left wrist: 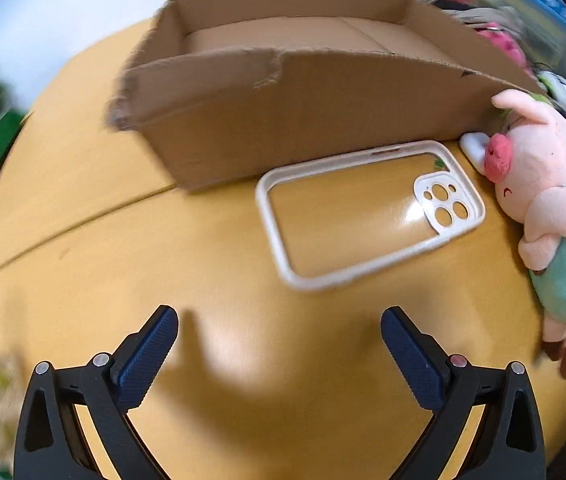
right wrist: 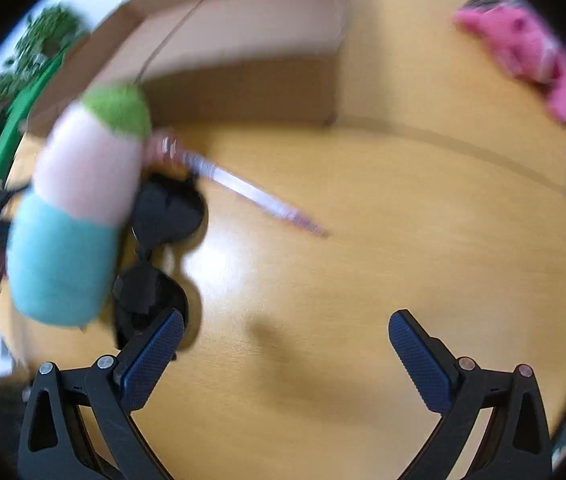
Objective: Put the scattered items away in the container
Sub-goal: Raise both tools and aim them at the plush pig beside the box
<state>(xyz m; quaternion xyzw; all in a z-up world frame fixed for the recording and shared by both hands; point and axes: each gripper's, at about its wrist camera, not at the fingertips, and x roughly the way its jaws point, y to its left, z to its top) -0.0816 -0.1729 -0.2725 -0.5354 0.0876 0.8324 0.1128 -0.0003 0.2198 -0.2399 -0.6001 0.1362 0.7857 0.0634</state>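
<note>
Nearest the left wrist camera, the left gripper (left wrist: 279,320) hangs over the bare yellow wooden tabletop (left wrist: 63,280), its blue-padded fingers spread wide with nothing between them. Ahead and slightly to the right lies the clear phone case with a cream rim (left wrist: 369,214), flat on the wood, its long axis running from near-left to far-right, the camera cut-out at the far right end. It is near the tongs but not between them. Just behind it stands the shallow brown cardboard box (left wrist: 303,120), open-topped and seemingly empty, its front wall almost touching the case. At the right edge lies a pink plush pig in a teal outfit (left wrist: 551,200), its snout beside the case's far corner.

From the right wrist camera, much blurred, the right gripper (right wrist: 286,328) is likewise released and empty above the table. Black sunglasses (right wrist: 159,248) lie at its left, one lens just beside the left finger (right wrist: 151,356); the plush pig overlaps them further left. A clear pen with a pinkish tip (right wrist: 251,192) lies ahead, slanting from far-left to near-right, with the box beyond it. A bright pink soft item (right wrist: 523,44) sits far right, well apart.

The left hand looks better placed for the case; gripping across its short width seems the likely approach.
</note>
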